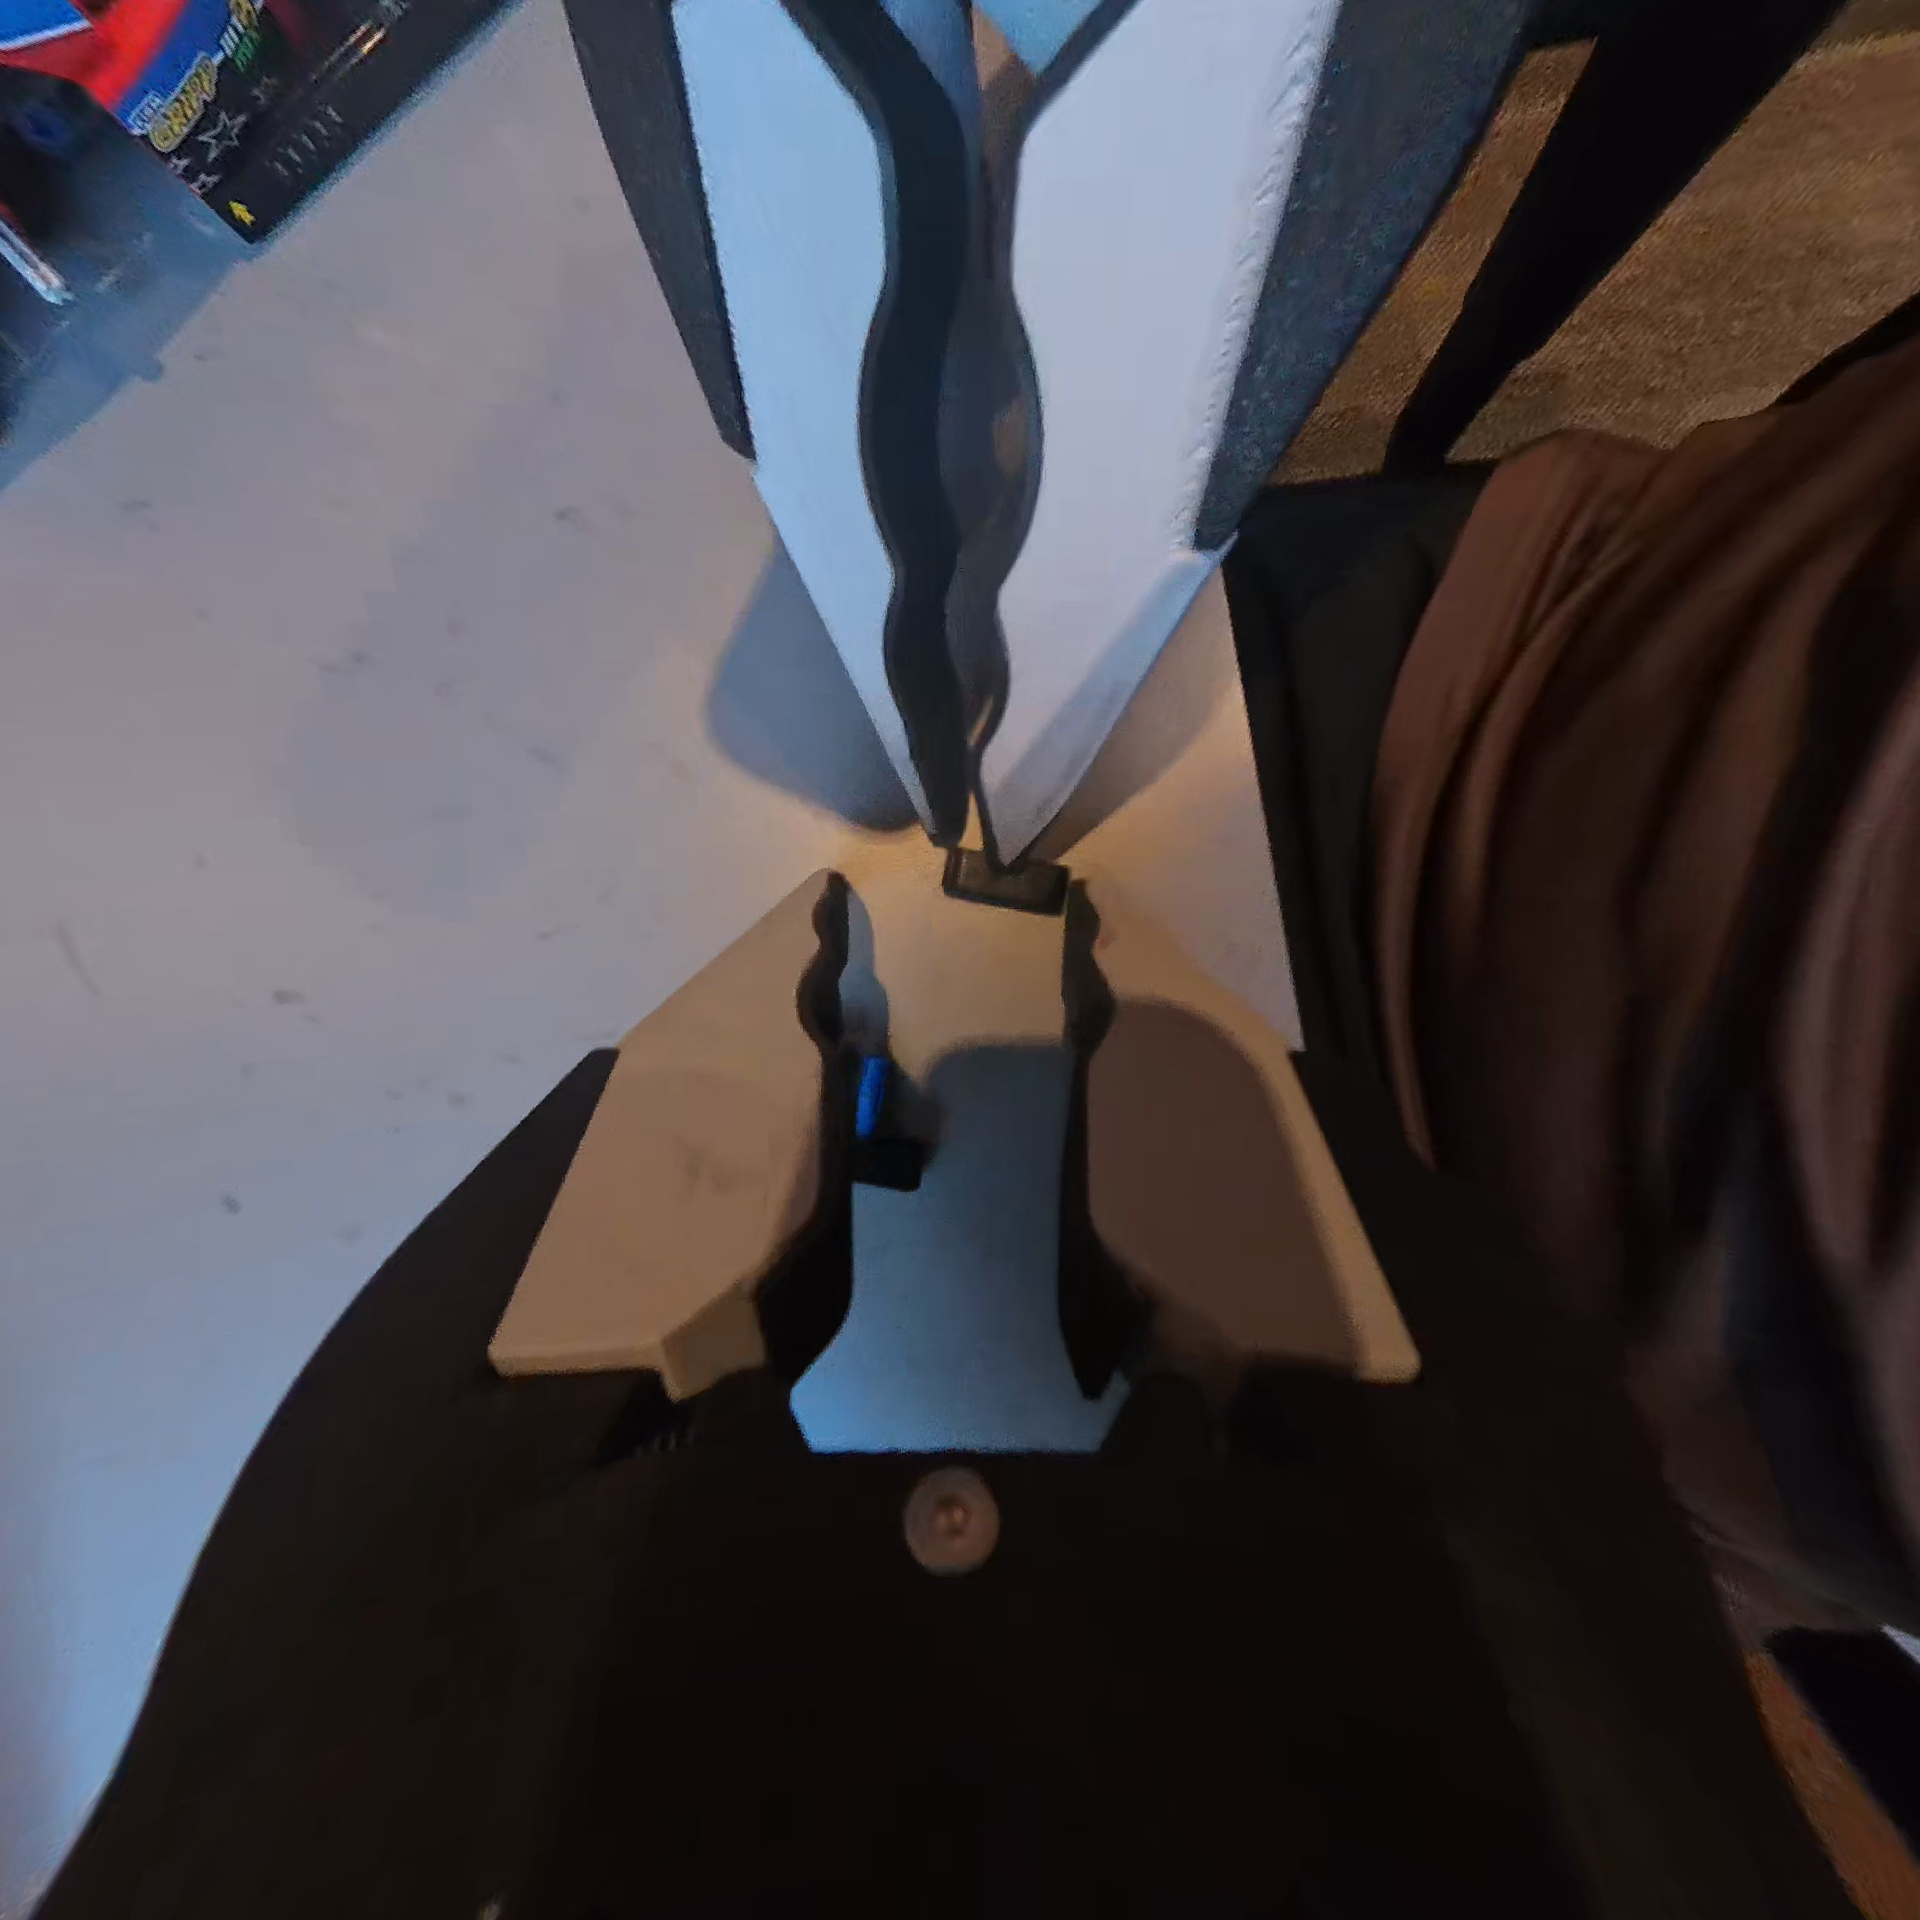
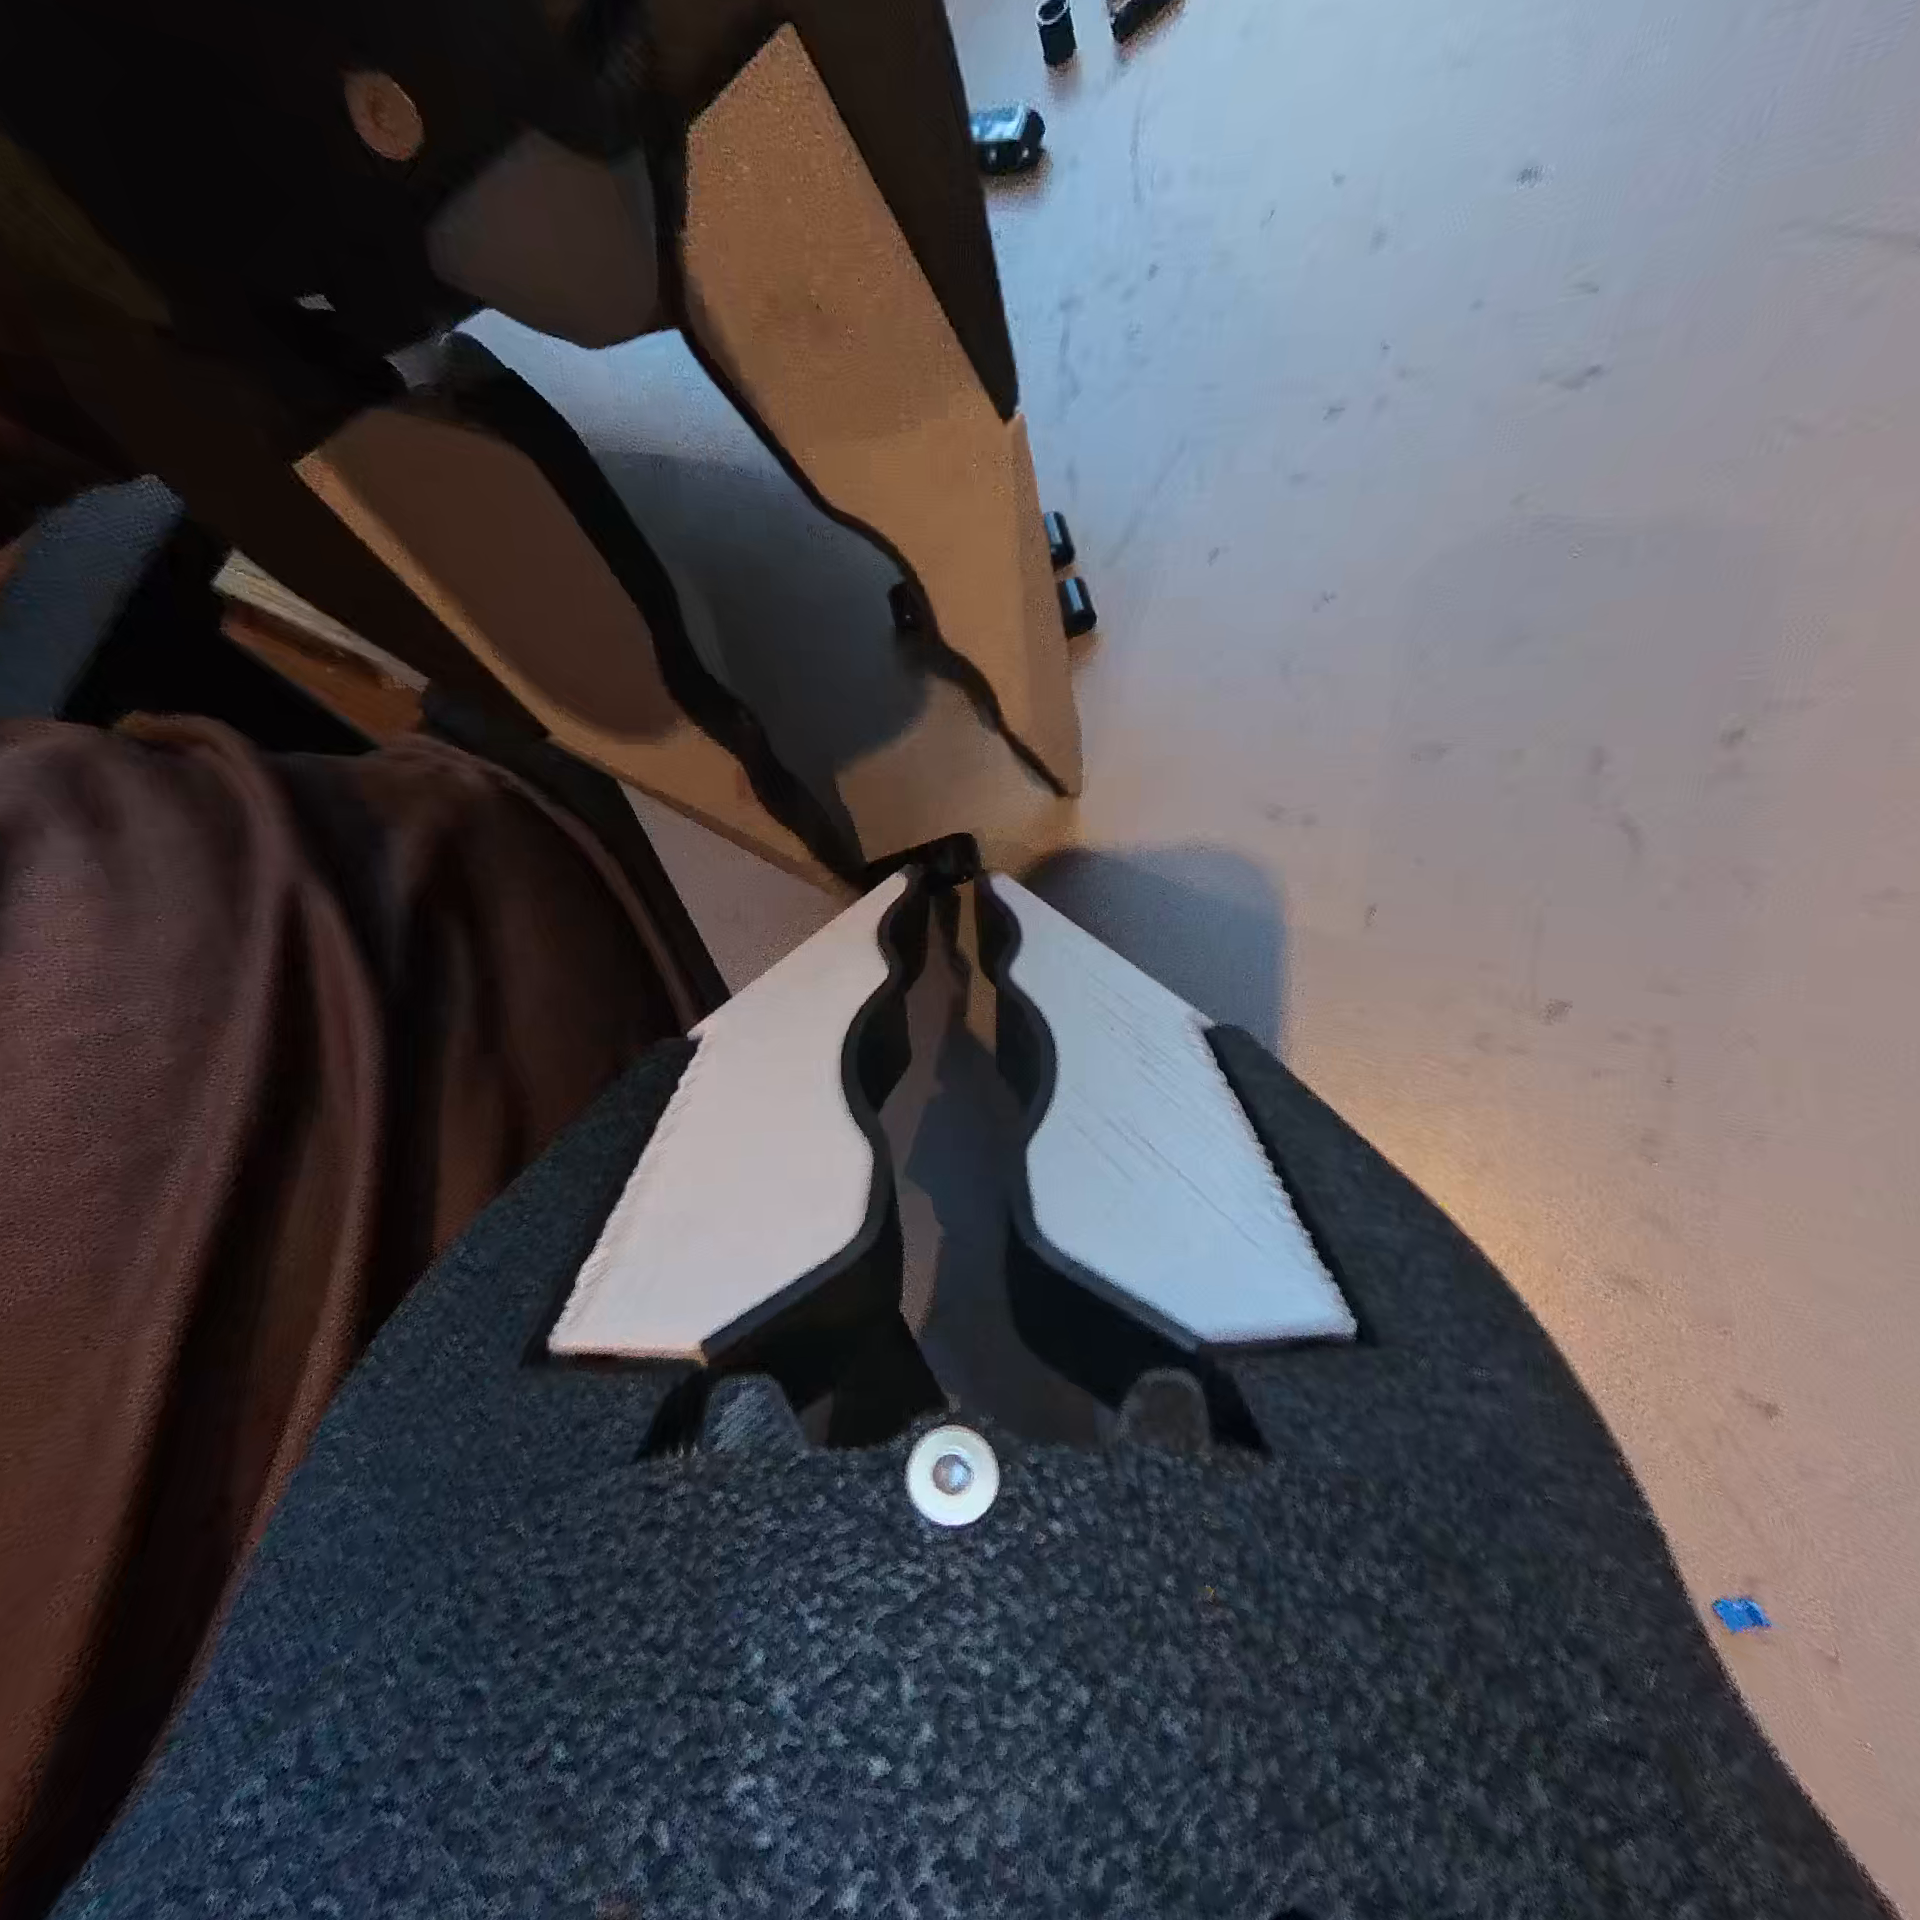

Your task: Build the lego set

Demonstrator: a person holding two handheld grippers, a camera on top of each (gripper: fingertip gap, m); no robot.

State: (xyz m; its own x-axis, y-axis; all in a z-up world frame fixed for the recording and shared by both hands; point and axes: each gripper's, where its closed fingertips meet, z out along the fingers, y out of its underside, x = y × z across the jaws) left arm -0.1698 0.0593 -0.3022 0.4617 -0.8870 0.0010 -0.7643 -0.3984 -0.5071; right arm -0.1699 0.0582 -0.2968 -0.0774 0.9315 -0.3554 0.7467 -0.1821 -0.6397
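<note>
My right gripper (image 2: 948,883), with white fingers, is shut on a small black lego piece (image 2: 951,854) at its tips, just above the white table (image 2: 1455,623). My left gripper (image 1: 954,891), with tan fingers, is open and faces it tip to tip, with the black piece (image 1: 1004,883) in its mouth near the right fingertip. The right gripper (image 1: 982,842) comes in from the top of the left wrist view. A small blue and black piece (image 1: 873,1112) sits against the inner side of my left finger. I cannot tell whether it rests on the table.
Several small black pieces (image 2: 1070,582) lie on the table beside the left gripper (image 2: 964,833), with more (image 2: 1006,135) farther back. A blue bit (image 2: 1740,1616) lies at the near right. A colourful box (image 1: 208,114) stands at the far left. A person's brown clothing (image 1: 1662,935) is past the table edge. My left and right fingertips are right by each other.
</note>
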